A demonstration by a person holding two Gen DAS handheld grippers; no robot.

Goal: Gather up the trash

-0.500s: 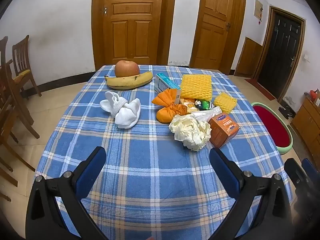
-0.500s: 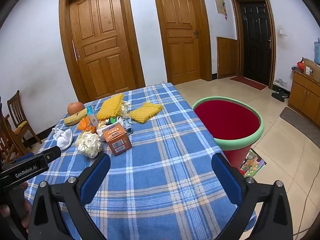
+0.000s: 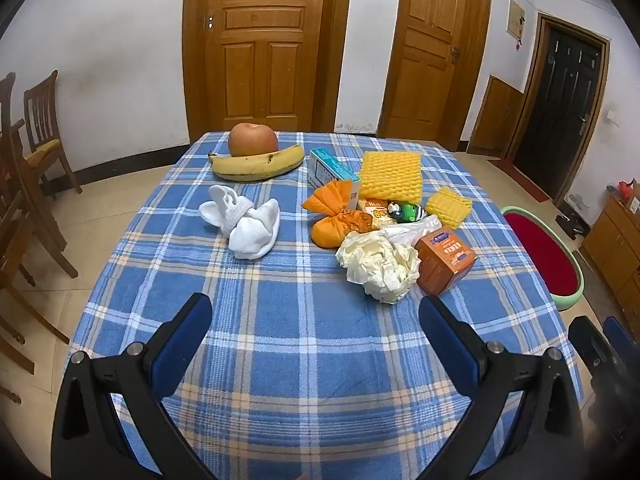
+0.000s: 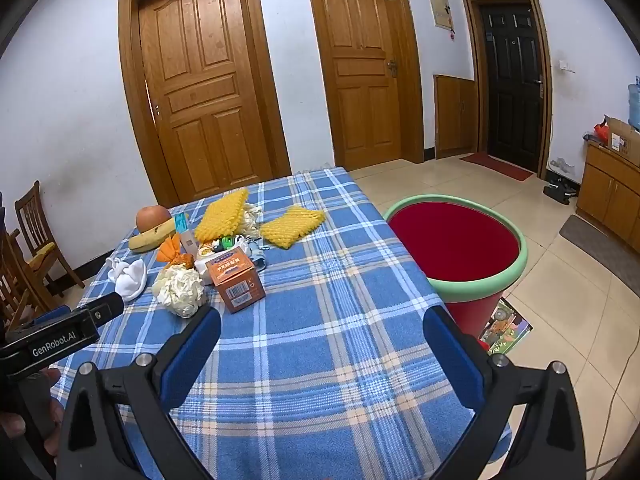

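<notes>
Left gripper and right gripper both hang wide apart and empty over the checked bench; crumpled paper and orange box lie at one o'clock; red bin stands at two o'clock.

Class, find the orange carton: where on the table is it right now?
In the left wrist view the orange carton stands right of centre on the checked tablecloth, touching the crumpled white paper on its left.

left gripper: jaws wide apart, empty, tilted downward | right gripper: jaws wide apart, empty, tilted downward
</notes>
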